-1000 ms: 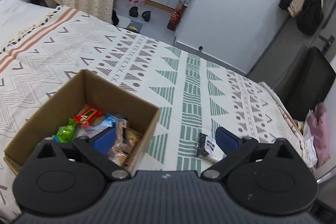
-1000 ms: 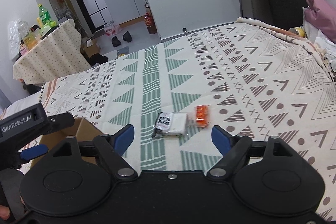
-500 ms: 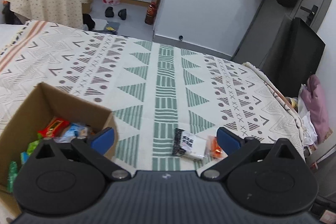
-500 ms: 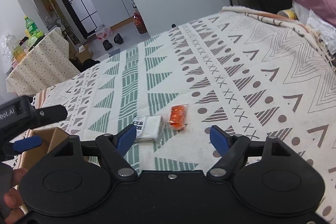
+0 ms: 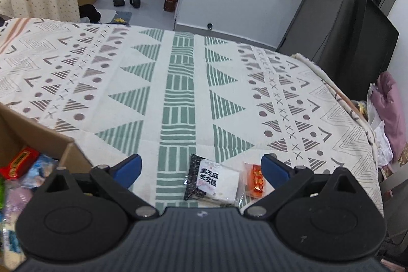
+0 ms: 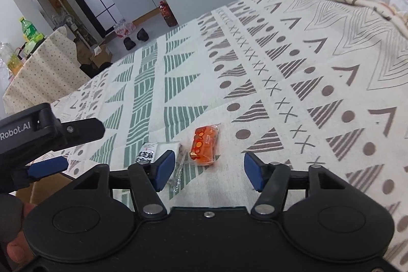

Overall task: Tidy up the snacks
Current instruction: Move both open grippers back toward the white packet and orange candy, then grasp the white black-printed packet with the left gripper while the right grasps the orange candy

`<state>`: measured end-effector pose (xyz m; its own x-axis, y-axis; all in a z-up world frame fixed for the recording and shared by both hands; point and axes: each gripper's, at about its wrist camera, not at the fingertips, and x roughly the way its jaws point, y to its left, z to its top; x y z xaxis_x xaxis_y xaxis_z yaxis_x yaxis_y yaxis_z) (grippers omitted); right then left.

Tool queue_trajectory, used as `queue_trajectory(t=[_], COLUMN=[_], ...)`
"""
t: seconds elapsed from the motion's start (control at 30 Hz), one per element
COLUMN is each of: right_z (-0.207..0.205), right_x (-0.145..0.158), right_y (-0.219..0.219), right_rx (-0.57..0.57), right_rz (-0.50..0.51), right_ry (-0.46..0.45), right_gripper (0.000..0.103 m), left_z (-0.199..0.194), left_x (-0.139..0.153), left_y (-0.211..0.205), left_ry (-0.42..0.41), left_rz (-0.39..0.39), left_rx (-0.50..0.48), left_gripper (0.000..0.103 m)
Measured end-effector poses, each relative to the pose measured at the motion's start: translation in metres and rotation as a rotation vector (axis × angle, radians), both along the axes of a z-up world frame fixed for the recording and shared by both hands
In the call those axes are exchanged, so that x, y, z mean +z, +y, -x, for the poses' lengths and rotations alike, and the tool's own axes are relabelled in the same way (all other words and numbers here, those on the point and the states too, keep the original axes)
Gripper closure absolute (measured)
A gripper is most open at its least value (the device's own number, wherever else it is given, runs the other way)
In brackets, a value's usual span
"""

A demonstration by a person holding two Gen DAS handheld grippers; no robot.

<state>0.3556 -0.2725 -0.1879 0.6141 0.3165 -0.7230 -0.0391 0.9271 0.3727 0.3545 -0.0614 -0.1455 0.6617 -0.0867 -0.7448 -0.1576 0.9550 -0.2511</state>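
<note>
— Where are the snacks, and how are the jaws set?

— A white packet (image 5: pixel 215 181) and orange packet (image 6: pixel 204 143) lie side by side on the bed, right of the box (image 5: pixel 38 142). Left gripper (image 5: pixel 201 168) and right gripper (image 6: pixel 209 170) are spread, empty.

— Handling?

— Judged light, crinkly, slippery; best pinched across the middle.

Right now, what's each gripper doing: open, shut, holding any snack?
Left gripper: open, empty, above the black-and-white snack packet.
Right gripper: open, empty, near the orange snack packet.
</note>
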Motion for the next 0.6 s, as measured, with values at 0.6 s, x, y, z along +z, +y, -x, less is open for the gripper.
queue_trajectory(t=[0.6], right_z=[-0.029], right_x=[-0.027], right_y=[-0.001], right_rx=[0.023], right_rz=[0.015], right_ry=[0.07], right_gripper=[0.073], left_z=[-0.041], left_x=[-0.057], left_y=[-0.007], left_ry=[0.113], left_rz=[0.042], left_rx=[-0.013], left_gripper=[0.003])
